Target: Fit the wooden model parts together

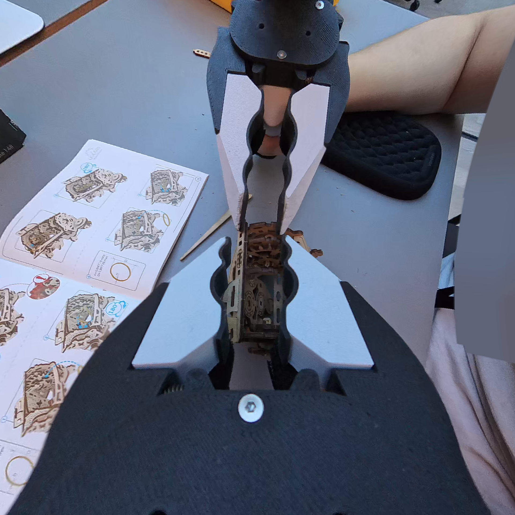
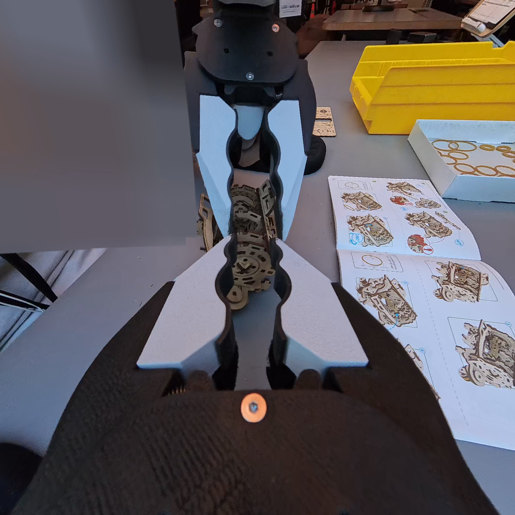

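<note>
A laser-cut wooden model [image 1: 259,301] of gears and panels is held just above the grey table, between both grippers. My left gripper [image 1: 256,242] is shut on its near end, the jaws pressed to its sides. My right gripper [image 1: 261,227] comes in from the opposite side, tips nearly meeting the left's, and is shut on the far end. In the right wrist view the model [image 2: 248,270] sits between the right gripper [image 2: 252,239] and the left gripper [image 2: 255,234]. A flat wooden side piece [image 2: 204,220] sticks out at the model's left.
An open instruction booklet [image 1: 111,223] [image 2: 404,250] lies beside the model. A thin wooden stick [image 1: 206,237] lies by it. A black wrist pad [image 1: 384,156], a person's arm [image 1: 418,69], yellow bins [image 2: 434,83], a white tray of rubber bands [image 2: 468,161] and a wooden parts sheet [image 2: 324,122] are around. The thin wooden stick [image 1: 206,237] is about 7 cm from my left fingertips.
</note>
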Motion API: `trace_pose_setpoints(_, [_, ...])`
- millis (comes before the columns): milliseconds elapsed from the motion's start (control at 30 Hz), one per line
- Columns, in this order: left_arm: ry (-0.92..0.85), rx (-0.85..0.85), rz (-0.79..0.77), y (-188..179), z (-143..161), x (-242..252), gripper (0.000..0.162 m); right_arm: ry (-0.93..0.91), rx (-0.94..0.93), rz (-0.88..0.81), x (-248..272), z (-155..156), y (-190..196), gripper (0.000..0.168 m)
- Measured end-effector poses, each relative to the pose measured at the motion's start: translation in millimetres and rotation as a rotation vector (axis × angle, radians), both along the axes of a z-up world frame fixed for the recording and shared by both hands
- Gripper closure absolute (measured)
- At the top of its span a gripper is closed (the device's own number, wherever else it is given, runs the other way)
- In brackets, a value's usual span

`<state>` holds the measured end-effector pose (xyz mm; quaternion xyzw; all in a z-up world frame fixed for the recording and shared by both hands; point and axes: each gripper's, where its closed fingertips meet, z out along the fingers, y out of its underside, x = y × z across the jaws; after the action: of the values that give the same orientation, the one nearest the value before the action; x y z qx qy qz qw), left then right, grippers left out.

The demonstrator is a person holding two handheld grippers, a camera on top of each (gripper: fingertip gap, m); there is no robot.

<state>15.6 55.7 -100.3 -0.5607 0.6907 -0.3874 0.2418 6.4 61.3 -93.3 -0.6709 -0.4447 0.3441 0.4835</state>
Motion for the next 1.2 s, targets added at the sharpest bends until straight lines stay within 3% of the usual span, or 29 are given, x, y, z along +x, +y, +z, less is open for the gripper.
trace_pose_setpoints(233, [-0.032,-0.082,-0.027,-3,4,-3,0.135,-0.100,0.197,0.030,6,8,-5,0.138])
trace_pose_setpoints(333, [-0.032,-0.085,-0.046,0,4,-5,0.136,-0.151,0.249,0.084,13,8,-10,0.118])
trace_pose_setpoints(433, [-0.026,-0.119,-0.057,4,4,-8,0.137,-0.160,0.186,0.128,3,1,-20,0.100])
trace_pose_setpoints(533, [-0.033,-0.139,-0.060,6,5,-10,0.137,-0.210,0.225,0.089,-2,-8,-14,0.106])
trace_pose_setpoints(700, [-0.029,-0.123,-0.072,4,4,-10,0.137,-0.106,0.143,0.020,-6,1,-5,0.107])
trace_pose_setpoints(867, [-0.024,-0.097,-0.069,3,4,-10,0.137,-0.177,0.137,-0.002,-10,-11,-5,0.108])
trace_pose_setpoints(933, [-0.022,-0.101,-0.070,3,4,-10,0.137,-0.187,0.142,-0.017,-11,-10,-4,0.118])
trace_pose_setpoints(1200, [-0.028,-0.111,-0.072,3,4,-11,0.137,-0.266,0.197,-0.060,-13,-15,-1,0.117])
